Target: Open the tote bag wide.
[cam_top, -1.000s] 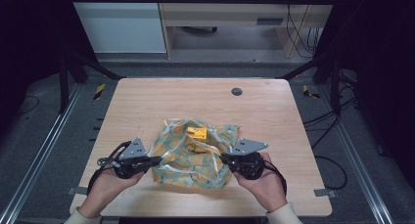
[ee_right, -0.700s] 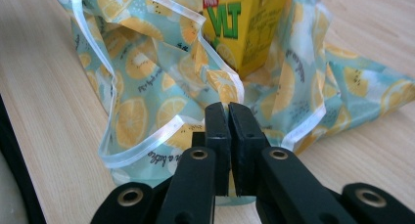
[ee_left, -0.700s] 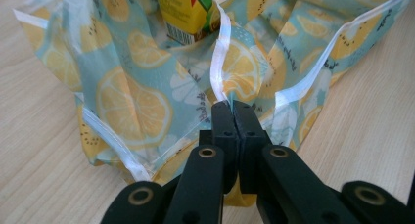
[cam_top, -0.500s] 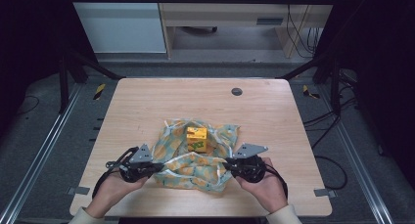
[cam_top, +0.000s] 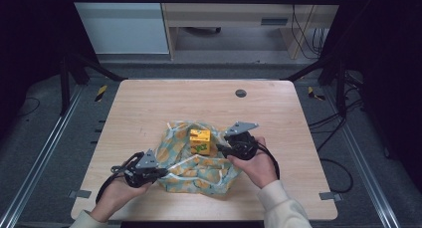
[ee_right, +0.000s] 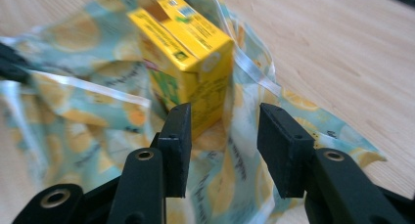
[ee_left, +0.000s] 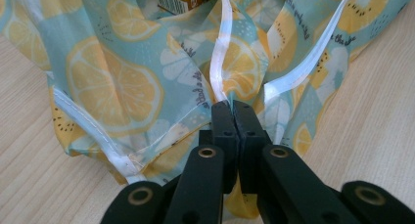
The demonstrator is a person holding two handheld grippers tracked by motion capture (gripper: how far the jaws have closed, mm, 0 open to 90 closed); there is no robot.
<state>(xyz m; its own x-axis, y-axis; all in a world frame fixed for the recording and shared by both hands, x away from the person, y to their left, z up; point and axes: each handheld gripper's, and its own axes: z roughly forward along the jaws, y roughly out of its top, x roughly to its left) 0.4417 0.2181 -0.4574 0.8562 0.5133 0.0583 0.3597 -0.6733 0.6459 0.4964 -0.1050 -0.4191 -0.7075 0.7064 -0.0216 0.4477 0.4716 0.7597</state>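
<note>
A teal cloth with a lemon print and white hems (cam_top: pixel 199 171) lies crumpled on the wooden table (cam_top: pixel 149 108). A small yellow carton (cam_top: pixel 200 141) stands upright in the middle of it. My left gripper (cam_top: pixel 163 172) is at the cloth's left edge, shut on a fold of the cloth (ee_left: pixel 230 82) by its white hem. My right gripper (cam_top: pixel 220 148) is open just right of the carton (ee_right: pixel 188 53), its fingers (ee_right: pixel 176 136) straddling the carton's near corner and a rise of cloth (ee_right: pixel 235 150), touching neither that I can see.
A dark round grommet (cam_top: pixel 241 93) sits in the table near its far edge. Black cables trail from both grippers toward the person's wrists. Bare wood lies all around the cloth; metal frame rails (cam_top: pixel 50 148) run along both table sides.
The right gripper let go of the cloth's right edge and moved up and left to the carton, now open. The cloth has bunched toward the middle. The left gripper stays shut at the left edge.
</note>
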